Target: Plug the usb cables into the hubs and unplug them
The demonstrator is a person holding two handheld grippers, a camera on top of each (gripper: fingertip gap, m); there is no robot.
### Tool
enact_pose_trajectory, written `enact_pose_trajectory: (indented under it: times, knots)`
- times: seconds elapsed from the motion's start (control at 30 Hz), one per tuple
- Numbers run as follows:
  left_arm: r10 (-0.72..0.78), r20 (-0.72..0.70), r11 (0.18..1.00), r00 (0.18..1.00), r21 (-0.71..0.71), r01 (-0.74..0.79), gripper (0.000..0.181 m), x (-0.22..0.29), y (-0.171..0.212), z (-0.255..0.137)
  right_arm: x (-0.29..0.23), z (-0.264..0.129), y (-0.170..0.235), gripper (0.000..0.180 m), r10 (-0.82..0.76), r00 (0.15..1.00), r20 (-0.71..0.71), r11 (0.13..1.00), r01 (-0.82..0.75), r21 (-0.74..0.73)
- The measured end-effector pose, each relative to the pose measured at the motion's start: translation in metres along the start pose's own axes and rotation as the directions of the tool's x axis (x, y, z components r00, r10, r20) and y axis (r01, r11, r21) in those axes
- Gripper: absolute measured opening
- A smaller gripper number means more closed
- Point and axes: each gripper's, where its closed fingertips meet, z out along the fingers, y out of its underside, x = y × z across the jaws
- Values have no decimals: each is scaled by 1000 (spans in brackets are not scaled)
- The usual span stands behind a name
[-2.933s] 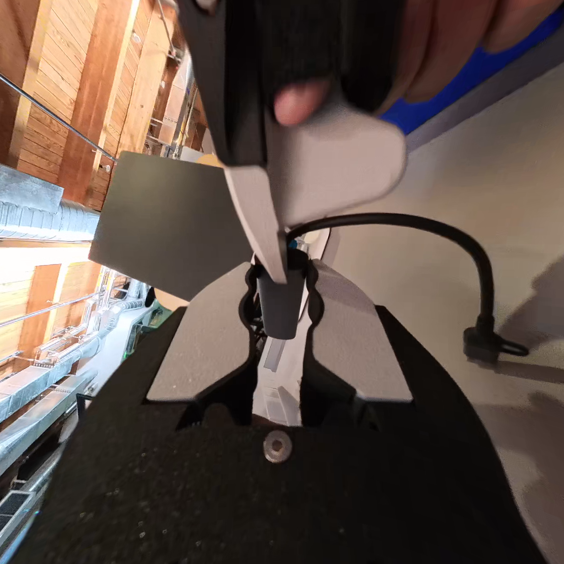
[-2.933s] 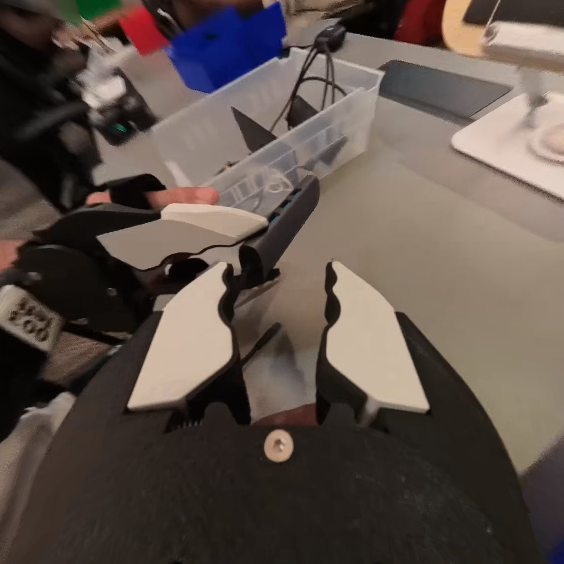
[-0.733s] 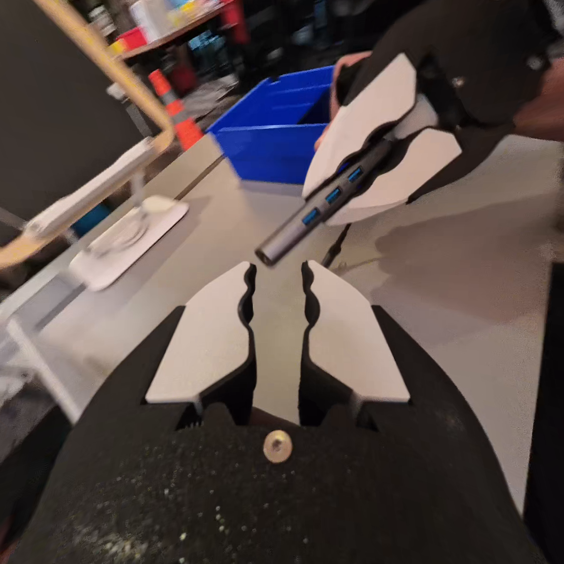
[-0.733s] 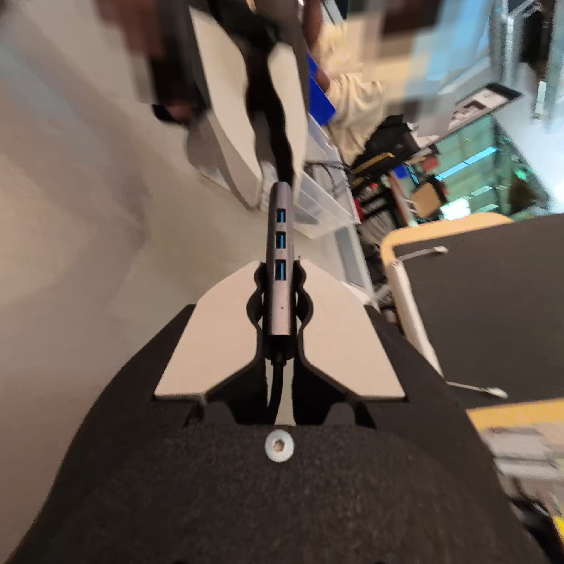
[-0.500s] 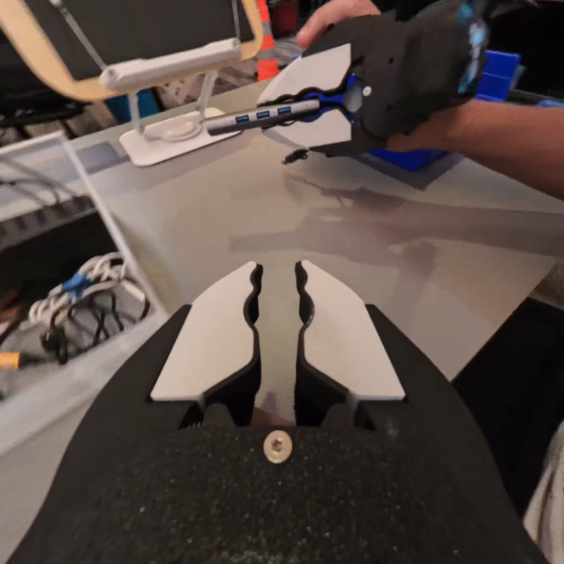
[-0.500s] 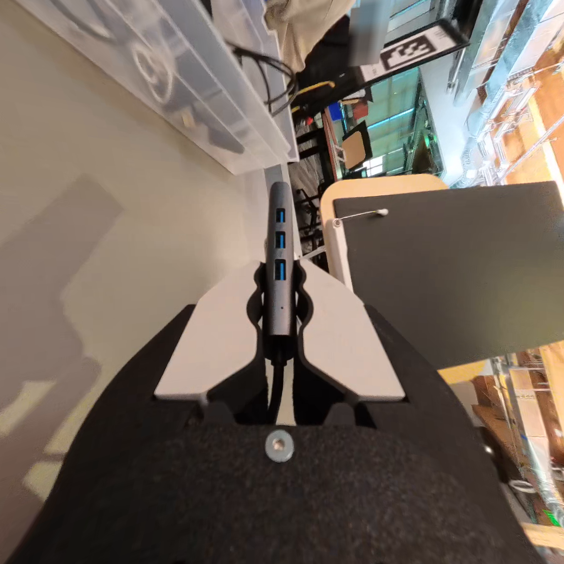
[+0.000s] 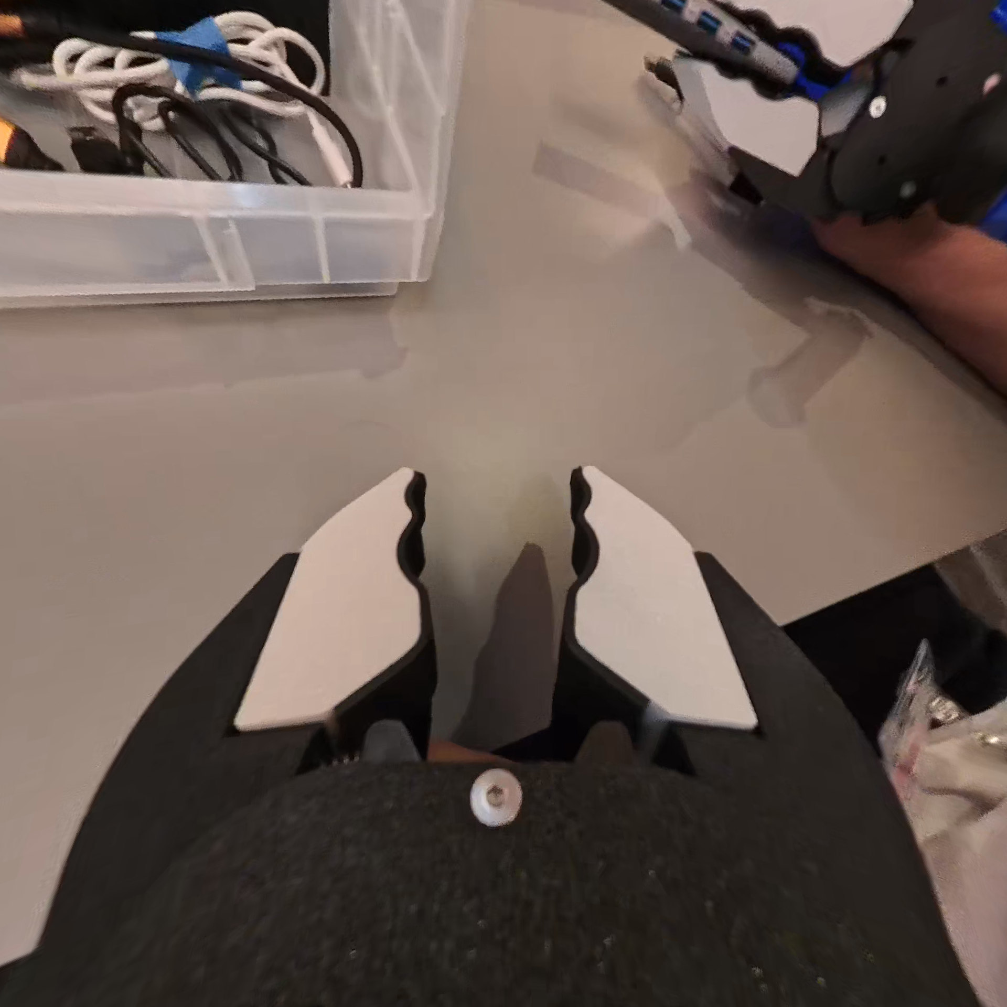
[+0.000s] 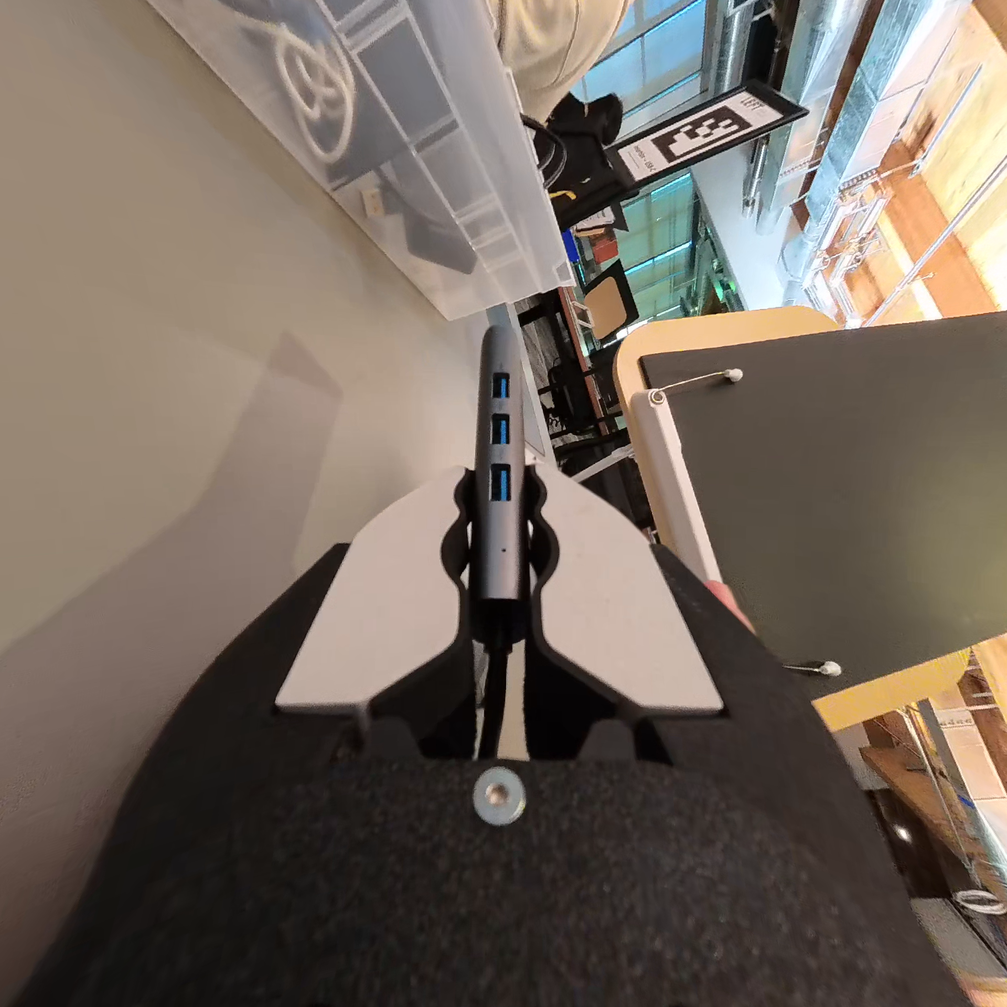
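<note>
Two white fingers of the right gripper (image 8: 499, 474) pinched on a grey USB hub (image 8: 498, 490), near its cable end; three blue ports facing the camera, the far two clear of the fingertips, the nearest level with them. Black cable (image 8: 490, 703) trailing from the hub's rear end back between the fingers. Hub held off the pale table (image 8: 163, 436), pointing toward the end of a clear plastic bin (image 8: 436, 163) that stands on it. To the right, a black panel with a light wooden edge (image 8: 844, 490); farther off, a black-and-white marker card (image 8: 708, 131) on a stand.

Left gripper (image 7: 496, 479) spread wide, nothing between its fingers, hovering over bare table (image 7: 490, 354) near the front edge. Only a dark tapering shape low in the gap, too blurred to identify. Up and to the left, the clear bin (image 7: 327, 245) again, with coiled white cables (image 7: 163, 82) and black cables (image 7: 218, 141) inside, a strip of blue tape (image 7: 201, 65) on one. At the upper right, well apart from the left gripper, the right gripper (image 7: 735, 49) with the hub (image 7: 719, 32) clamped in it, blue ports showing, and the person's forearm (image 7: 926, 283) behind it. Crumpled clear plastic bag (image 7: 953, 763) at the lower right, off the table edge.
</note>
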Motion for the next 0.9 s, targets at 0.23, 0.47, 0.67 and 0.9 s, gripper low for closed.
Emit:
enact_pose_trajectory:
  times: [0.23,0.47,0.67,0.9]
  knots:
    - [-11,63,1000,998,-4,11,57,-12,-7,10,7,-2,-2,17,36,999,-9,999,-36,21]
    - [20,83,1000,996,-13,-19,50,-12,-11,12,5,0,1,17,66,998,7,998,-66,15]
    - [-130,149,991,980,49,124,47,-59,-91,-10,2,1,1,17,62,998,23,998,-63,10]
    - [-189,245,949,951,-202,240,50,-132,-128,31,1,0,1,17,87,995,41,996,-88,21]
